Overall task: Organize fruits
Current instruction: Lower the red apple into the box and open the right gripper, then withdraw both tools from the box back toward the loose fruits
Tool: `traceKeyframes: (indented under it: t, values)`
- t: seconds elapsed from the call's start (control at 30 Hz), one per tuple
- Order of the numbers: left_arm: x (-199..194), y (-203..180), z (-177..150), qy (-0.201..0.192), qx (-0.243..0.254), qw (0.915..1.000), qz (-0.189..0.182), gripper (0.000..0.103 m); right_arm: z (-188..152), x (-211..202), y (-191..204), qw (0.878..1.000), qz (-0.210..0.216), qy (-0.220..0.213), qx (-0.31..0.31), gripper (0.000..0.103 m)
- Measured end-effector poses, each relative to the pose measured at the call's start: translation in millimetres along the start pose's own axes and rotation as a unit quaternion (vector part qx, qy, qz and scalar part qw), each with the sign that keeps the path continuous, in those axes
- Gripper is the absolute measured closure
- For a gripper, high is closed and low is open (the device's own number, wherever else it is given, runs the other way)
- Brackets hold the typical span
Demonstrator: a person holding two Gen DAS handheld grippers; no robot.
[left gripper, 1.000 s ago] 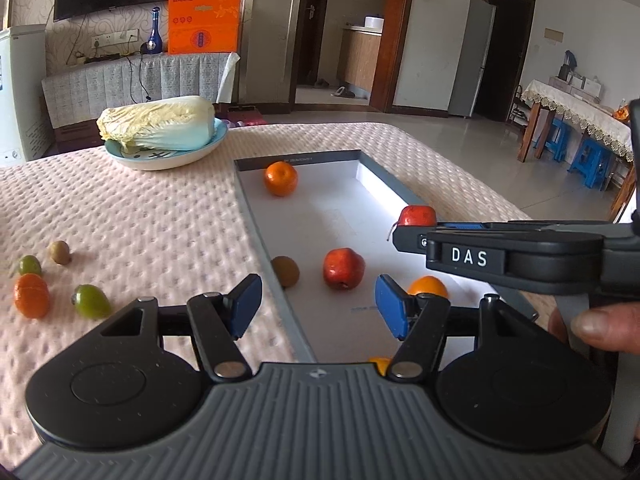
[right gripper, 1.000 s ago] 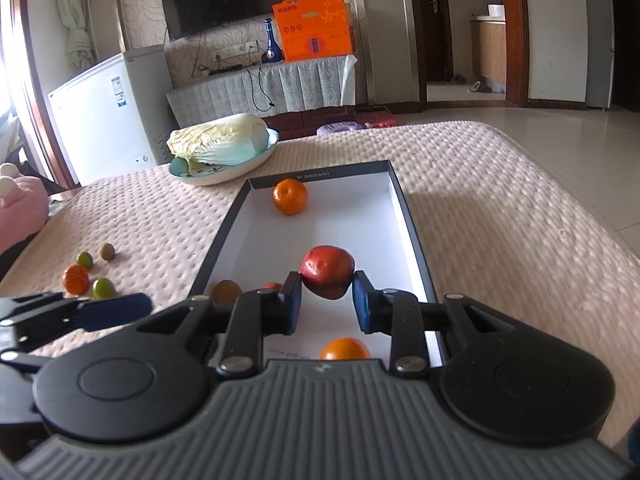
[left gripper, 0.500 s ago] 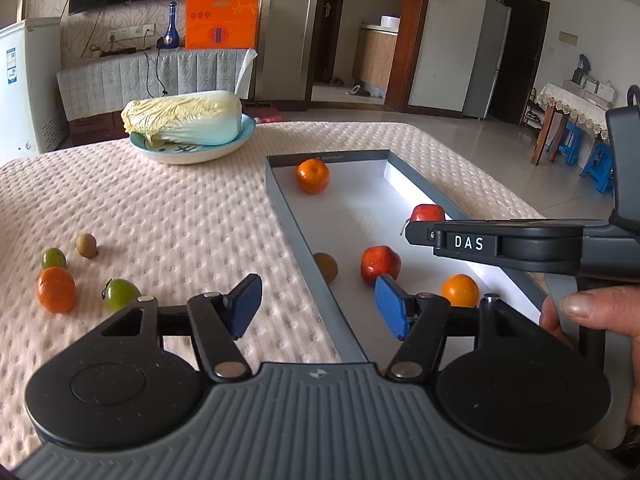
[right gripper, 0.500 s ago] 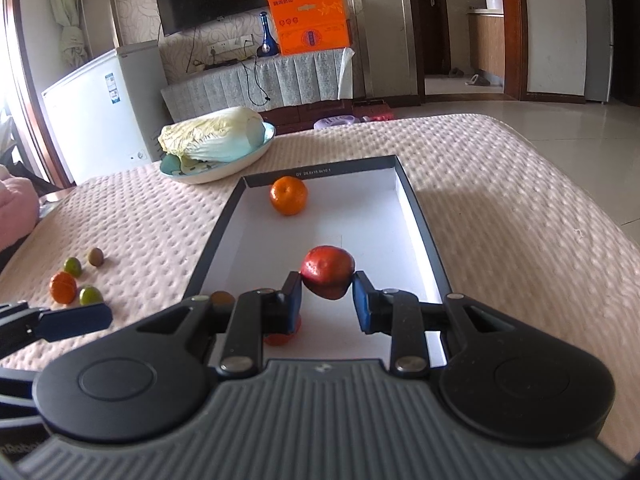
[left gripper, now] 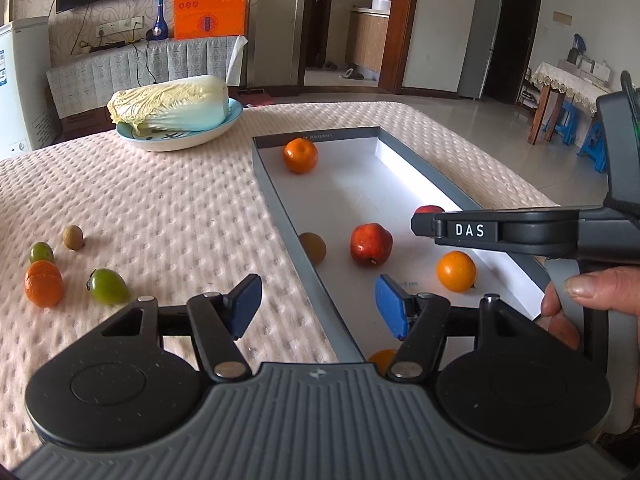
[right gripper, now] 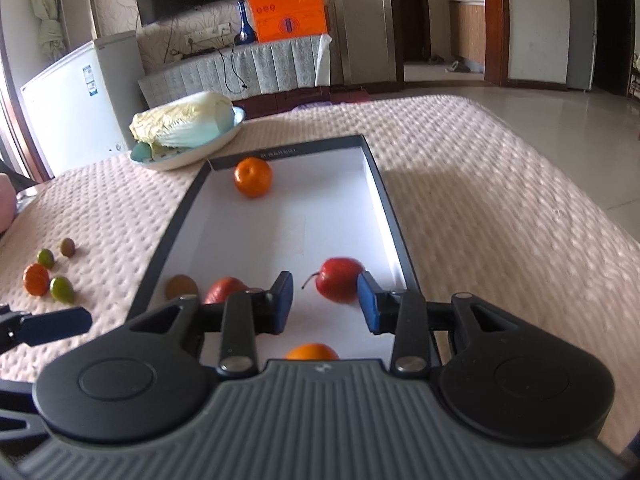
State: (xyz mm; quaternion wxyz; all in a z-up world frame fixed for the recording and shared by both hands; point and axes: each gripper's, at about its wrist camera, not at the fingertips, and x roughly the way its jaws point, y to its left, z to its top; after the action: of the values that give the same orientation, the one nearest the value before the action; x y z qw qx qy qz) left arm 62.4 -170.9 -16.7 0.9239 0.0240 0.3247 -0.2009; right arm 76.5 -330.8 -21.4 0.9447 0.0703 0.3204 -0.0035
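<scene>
A shallow grey box (left gripper: pixel 280 216) (right gripper: pixel 384 200) lies on the pink table. In it are an orange (left gripper: pixel 301 155) at the far end, two red apples (left gripper: pixel 371 244) (right gripper: pixel 339 279), a kiwi (left gripper: pixel 313 247) and an orange (left gripper: pixel 456 271). My right gripper (right gripper: pixel 324 306) is open, just behind the red apple lying in the box. My left gripper (left gripper: pixel 316 310) is open and empty over the box's left wall. Left of it on the cloth lie an orange (left gripper: pixel 43 289), two green fruits (left gripper: pixel 107 286) (left gripper: pixel 41 252) and a kiwi (left gripper: pixel 73 237).
A plate with a napa cabbage (left gripper: pixel 172 108) (right gripper: pixel 184 124) stands at the table's far side. The right gripper's body (left gripper: pixel 520 232) and the hand holding it reach across the box's right side. The left gripper's finger (right gripper: pixel 52 326) shows at the left in the right wrist view.
My right gripper opened and let the red apple down into the box near its right wall. My left gripper swung left, bringing the loose fruits on the cloth closer.
</scene>
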Motion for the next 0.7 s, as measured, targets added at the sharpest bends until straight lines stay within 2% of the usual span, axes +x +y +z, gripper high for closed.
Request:
traceKeyframes:
  t: [0.07, 0.23, 0.7]
  values:
    - [-0.9, 0.8, 0.4, -0.003, -0.002, 1.0, 0.001, 0.035, 0.7, -2.9, -2.0, 1.0, 0.003, -0.005, 0.007, 0.065]
    - [-2.1, 3.4, 1.2, -0.005, -0.005, 1.0, 0.002, 0.035, 9.3, -26.5, -3.5, 0.998, 0.018, -0.055, 0.03, 0.065]
    - [-8.3, 5.8, 0.4, -0.011, -0.004, 0.9999, 0.005, 0.035, -2.3, -45.6, 2.3, 0.999, 0.011, -0.037, 0.02, 0.065]
